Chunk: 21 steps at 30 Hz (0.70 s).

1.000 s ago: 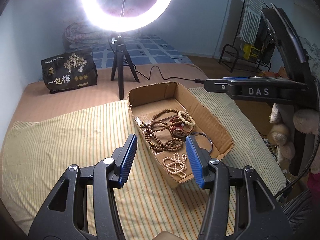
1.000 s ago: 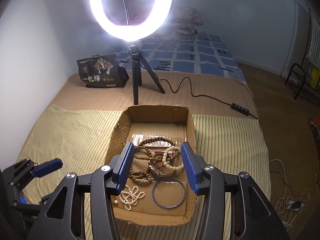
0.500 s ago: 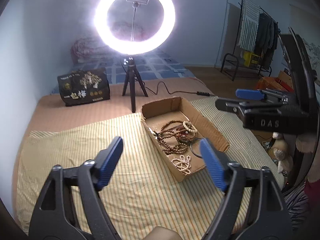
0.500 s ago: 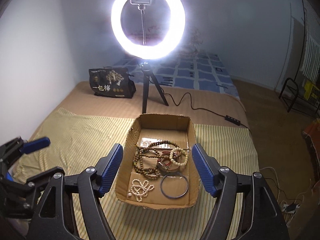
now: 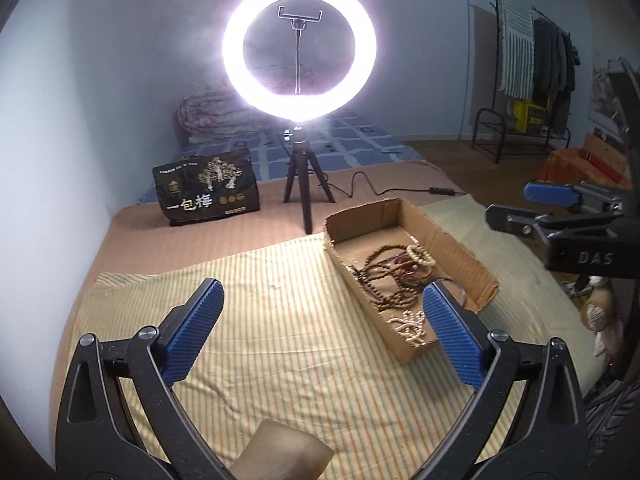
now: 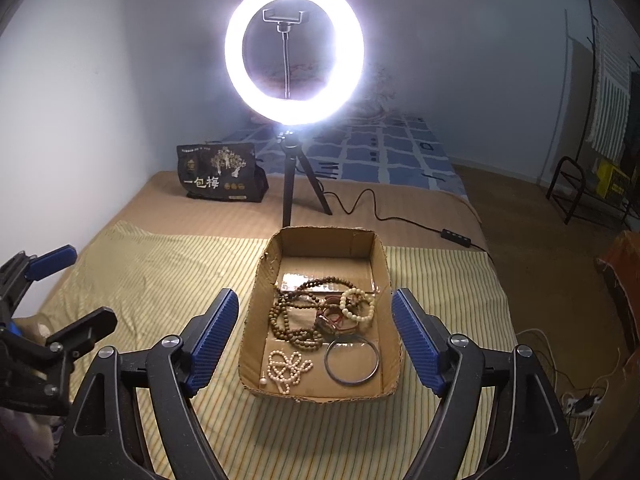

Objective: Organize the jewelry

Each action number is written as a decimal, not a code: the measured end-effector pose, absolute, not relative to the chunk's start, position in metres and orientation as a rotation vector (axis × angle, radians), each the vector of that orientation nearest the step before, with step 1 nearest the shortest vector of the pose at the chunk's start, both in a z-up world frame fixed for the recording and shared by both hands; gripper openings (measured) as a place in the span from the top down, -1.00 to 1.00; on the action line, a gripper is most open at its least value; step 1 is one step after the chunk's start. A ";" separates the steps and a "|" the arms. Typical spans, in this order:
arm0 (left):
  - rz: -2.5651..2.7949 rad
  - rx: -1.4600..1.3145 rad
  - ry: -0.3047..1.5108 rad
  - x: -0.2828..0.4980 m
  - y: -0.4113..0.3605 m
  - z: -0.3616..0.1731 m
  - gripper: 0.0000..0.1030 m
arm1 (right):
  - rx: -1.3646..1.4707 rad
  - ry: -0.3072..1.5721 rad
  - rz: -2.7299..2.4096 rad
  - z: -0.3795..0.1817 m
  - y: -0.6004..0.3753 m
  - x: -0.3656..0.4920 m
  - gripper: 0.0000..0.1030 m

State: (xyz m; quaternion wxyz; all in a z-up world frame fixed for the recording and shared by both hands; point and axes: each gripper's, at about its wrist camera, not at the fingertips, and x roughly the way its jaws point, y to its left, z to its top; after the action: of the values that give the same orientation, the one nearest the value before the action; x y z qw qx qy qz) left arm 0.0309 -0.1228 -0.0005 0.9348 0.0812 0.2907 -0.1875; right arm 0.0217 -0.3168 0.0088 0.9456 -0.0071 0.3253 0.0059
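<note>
A shallow cardboard box (image 6: 258, 280) (image 5: 456, 246) lies on a striped yellow cloth (image 6: 160, 276). In it are brown bead strands (image 6: 294, 320), a cream bead bracelet (image 6: 356, 304), a white pearl strand (image 6: 286, 366) and a dark metal bangle (image 6: 352, 360). My right gripper (image 6: 316, 336) is open and empty, held above the box's near end. My left gripper (image 5: 320, 320) is open and empty over the cloth, left of the box. Each gripper also shows in the other's view, the left one (image 6: 48, 264) and the right one (image 5: 552, 196).
A lit ring light on a tripod (image 6: 294, 52) stands just behind the box, its cable (image 6: 380, 216) running right. A black printed bag (image 6: 218, 172) sits at the back left. A clothes rack (image 5: 524, 80) stands at the far right.
Both grippers have opened wide and pulled back and up from the box. The box now looks smaller and farther off in both views.
</note>
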 end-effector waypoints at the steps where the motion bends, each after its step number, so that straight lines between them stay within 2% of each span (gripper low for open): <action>1: -0.373 0.171 0.594 0.031 -0.123 -0.001 -0.99 | -0.014 0.659 0.010 0.008 -0.317 0.021 -0.54; 21: -0.379 0.133 0.664 0.037 -0.129 -0.008 -1.00 | 0.009 0.667 -0.042 0.000 -0.322 0.022 -0.56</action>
State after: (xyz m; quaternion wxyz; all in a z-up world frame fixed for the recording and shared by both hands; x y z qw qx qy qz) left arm 0.0366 -0.1292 -0.0078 0.9256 0.0650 0.3239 -0.1850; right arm 0.0224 -0.3220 0.0003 0.9447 0.0042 0.3273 -0.0204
